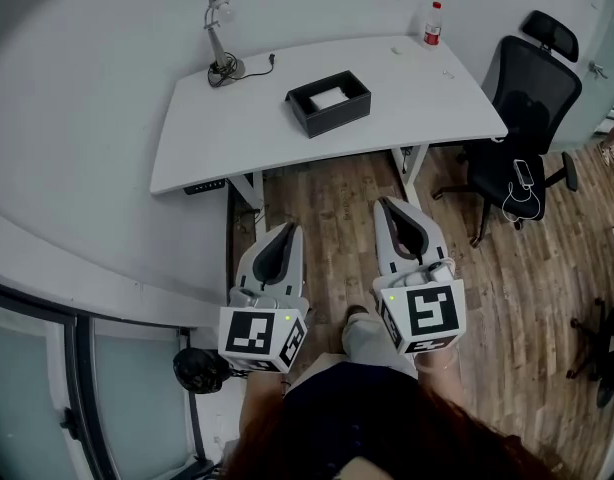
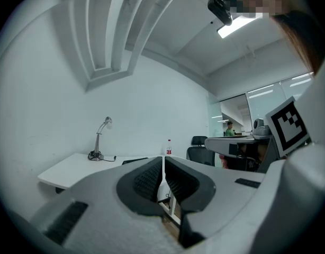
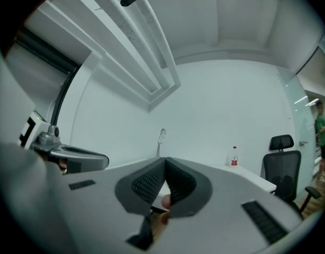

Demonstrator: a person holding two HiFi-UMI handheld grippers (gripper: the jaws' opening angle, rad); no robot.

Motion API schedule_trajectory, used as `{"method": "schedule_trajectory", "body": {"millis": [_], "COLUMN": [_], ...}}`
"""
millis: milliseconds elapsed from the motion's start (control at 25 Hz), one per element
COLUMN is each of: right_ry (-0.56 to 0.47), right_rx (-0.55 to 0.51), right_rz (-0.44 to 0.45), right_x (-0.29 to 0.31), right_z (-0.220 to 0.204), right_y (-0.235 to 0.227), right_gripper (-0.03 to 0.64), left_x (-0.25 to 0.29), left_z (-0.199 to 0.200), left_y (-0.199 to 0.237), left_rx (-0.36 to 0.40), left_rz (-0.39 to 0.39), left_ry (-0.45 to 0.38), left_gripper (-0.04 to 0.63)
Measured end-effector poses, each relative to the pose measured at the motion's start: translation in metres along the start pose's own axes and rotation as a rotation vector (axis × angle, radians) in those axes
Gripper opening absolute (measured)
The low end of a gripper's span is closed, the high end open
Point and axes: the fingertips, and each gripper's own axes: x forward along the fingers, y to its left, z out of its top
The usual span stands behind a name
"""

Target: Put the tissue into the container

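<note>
A black open-topped container (image 1: 328, 103) stands on the white desk (image 1: 207, 138), with a white tissue-like sheet (image 1: 329, 98) lying inside it. Both grippers hang over the wooden floor in front of the desk, well short of it, pointing level towards it. My left gripper (image 1: 290, 229) (image 2: 163, 159) is shut, its pads meeting at the tips with nothing between them. My right gripper (image 1: 386, 204) (image 3: 165, 162) is shut too and holds nothing. In the left gripper view only the container's rim (image 2: 135, 161) shows past the jaws.
A desk lamp (image 1: 219, 38) with its cable stands at the desk's back left, and a water bottle (image 1: 432, 23) at the back right. A black office chair (image 1: 527, 118) stands right of the desk. A glass partition (image 1: 47, 388) runs along the left.
</note>
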Motion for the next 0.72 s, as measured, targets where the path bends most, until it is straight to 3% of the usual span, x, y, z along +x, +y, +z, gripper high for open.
{"method": "schedule_trajectory", "body": {"millis": [720], "right_ry": [0.022], "right_rx": [-0.055], "right_rz": [0.000], "right_x": [-0.047], "right_z": [0.002], "right_y": [0.021], "right_gripper": [0.020], "left_x": [-0.032], "left_z": [-0.006], "left_y": [-0.025], "left_rx": [-0.027], "left_rz": [-0.030], "left_ry": [-0.024], "left_gripper": [0.037]}}
